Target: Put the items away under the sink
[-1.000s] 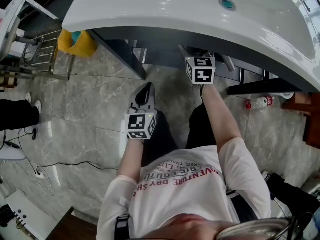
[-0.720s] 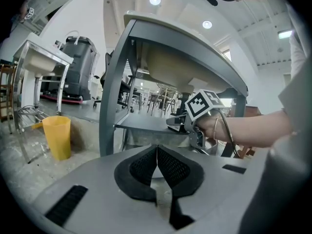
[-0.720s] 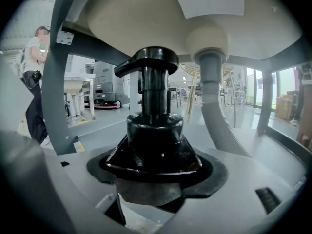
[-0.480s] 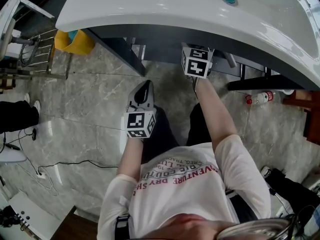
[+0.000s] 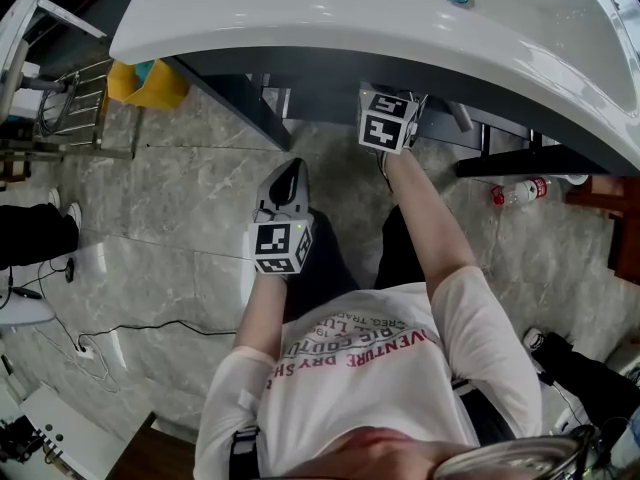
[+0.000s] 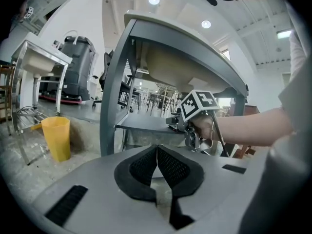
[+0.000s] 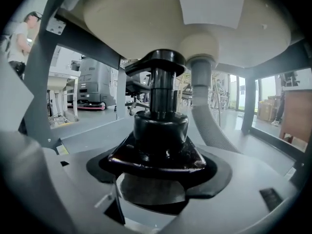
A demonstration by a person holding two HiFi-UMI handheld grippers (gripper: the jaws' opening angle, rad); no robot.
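Observation:
My right gripper (image 7: 157, 165) is shut on a glossy black pump bottle (image 7: 161, 128), held under the white sink (image 5: 330, 18), just below the basin's underside and beside the ribbed drain hose (image 7: 210, 115). In the head view only its marker cube (image 5: 388, 120) shows at the sink's front edge; the jaws and the bottle are hidden beneath the sink. The left gripper view shows that gripper over the grey shelf (image 6: 146, 125) of the sink frame. My left gripper (image 5: 288, 182) hangs lower and nearer me, over the floor, shut with nothing in it.
A yellow bin (image 5: 150, 83) and a metal rack (image 5: 70, 118) stand left of the sink frame. A plastic bottle (image 5: 518, 202) lies on the marble floor at the right, by wooden furniture (image 5: 615, 228). A cable (image 5: 120, 333) trails across the floor at the left.
My right gripper has moved forward and a little left, going further under the sink with the bottle. The left gripper has stayed in place.

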